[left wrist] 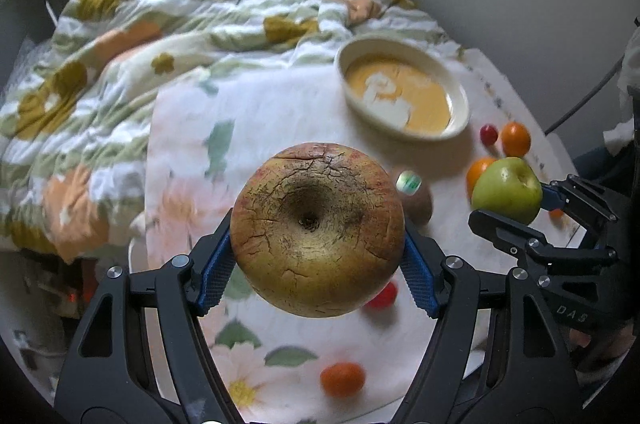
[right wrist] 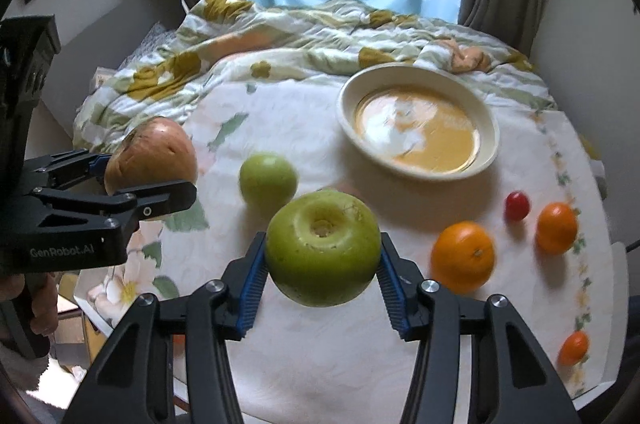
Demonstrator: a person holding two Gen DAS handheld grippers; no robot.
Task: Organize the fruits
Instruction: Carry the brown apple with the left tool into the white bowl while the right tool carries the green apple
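Left claw (left wrist: 318, 244) clamped on cracked russet apple (left wrist: 318, 230), clear above table (left wrist: 288, 103). Right claw (right wrist: 322, 256) gripping green apple (right wrist: 323, 248). Cream dish (right wrist: 418, 127) at one o'clock.

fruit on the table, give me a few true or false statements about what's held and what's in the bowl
1. The left gripper holds a brownish cracked apple. True.
2. The right gripper is empty. False: it is clamped on a green apple.
3. The bowl already holds fruit. False: no fruit lies in it.
4. A second green apple lies on the tablecloth. True.
5. Both held apples hang clear of the cloth. True.
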